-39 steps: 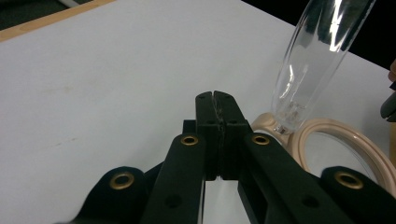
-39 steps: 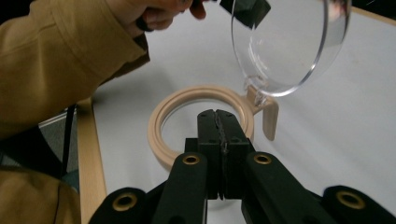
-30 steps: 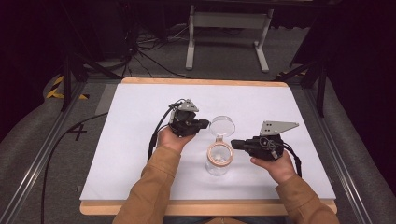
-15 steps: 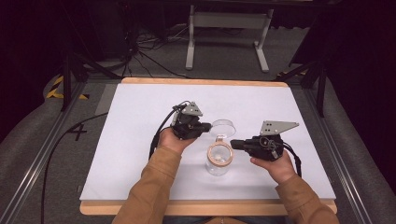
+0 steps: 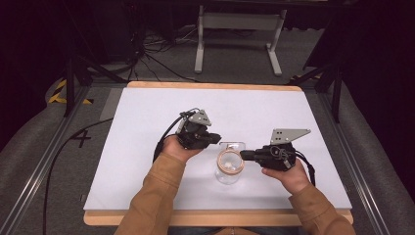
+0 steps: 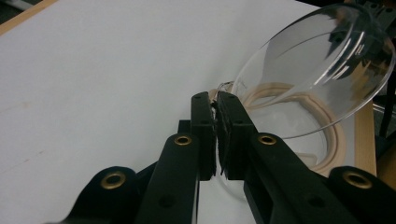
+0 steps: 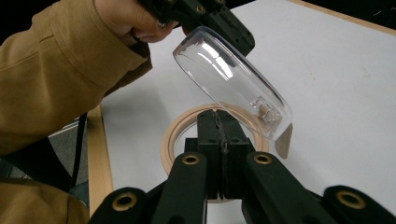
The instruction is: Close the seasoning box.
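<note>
Two pairs of tongs meet at mid-table, both with jaws drawn together. In its own view the left gripper shows its black jaws pressed to a thin slit, pinching the near edge of a clear lid, which rises tilted away to the right of the tips. The right gripper has its jaws closed pad against pad with no gap to see; they lie across the beige ring of the jar mouth, and whether they nip anything there cannot be told. Just above and beyond those tips the lid hangs slanted over the ring, apart from it, its upper end held by the left gripper and the hand behind it, with a tan sleeve to the left. From the high view the left gripper points rightward and the right gripper leftward, the clear jar between them, lying below the left tips and touching or just beside the right ones. Outward from both tools the white table is bare: broad room ahead of the tongs to the far wooden edge, broad room to either side, less behind them toward the near edge, where the forearms enter.
</note>
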Motion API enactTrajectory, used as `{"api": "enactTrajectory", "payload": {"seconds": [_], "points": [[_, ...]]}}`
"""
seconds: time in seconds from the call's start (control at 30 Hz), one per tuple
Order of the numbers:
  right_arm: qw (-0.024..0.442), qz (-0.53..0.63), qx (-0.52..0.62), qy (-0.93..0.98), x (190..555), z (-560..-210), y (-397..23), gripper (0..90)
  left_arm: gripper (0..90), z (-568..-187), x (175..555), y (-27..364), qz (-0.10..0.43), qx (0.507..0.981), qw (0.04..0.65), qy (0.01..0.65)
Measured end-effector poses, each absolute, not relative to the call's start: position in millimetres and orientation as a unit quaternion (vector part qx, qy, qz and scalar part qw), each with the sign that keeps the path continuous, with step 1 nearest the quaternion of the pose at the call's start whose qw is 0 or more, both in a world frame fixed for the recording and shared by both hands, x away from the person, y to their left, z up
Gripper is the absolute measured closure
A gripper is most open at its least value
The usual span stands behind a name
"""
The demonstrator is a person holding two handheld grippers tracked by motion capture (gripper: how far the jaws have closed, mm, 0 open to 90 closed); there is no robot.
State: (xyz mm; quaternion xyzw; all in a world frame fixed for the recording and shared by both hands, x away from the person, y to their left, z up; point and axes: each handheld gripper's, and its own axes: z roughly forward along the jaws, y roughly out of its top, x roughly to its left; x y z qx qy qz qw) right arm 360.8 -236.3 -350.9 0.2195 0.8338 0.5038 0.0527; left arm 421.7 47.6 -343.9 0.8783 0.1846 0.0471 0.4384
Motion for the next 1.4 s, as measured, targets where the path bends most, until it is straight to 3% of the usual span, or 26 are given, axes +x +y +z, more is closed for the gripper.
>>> {"api": "enactTrajectory", "payload": {"seconds": [1.17, 1.4], "points": [[0.001, 0.408, 0.197, 0.892, 344, -360, -226, 89.2, 83.8, -346, 427, 77, 0.04, 0.874, 0.426, 0.232], [0.011, 0.412, 0.185, 0.892, 340, -353, -224, 89.0, 82.0, -345, 424, 81, 0.043, 0.87, 0.429, 0.238]]}}
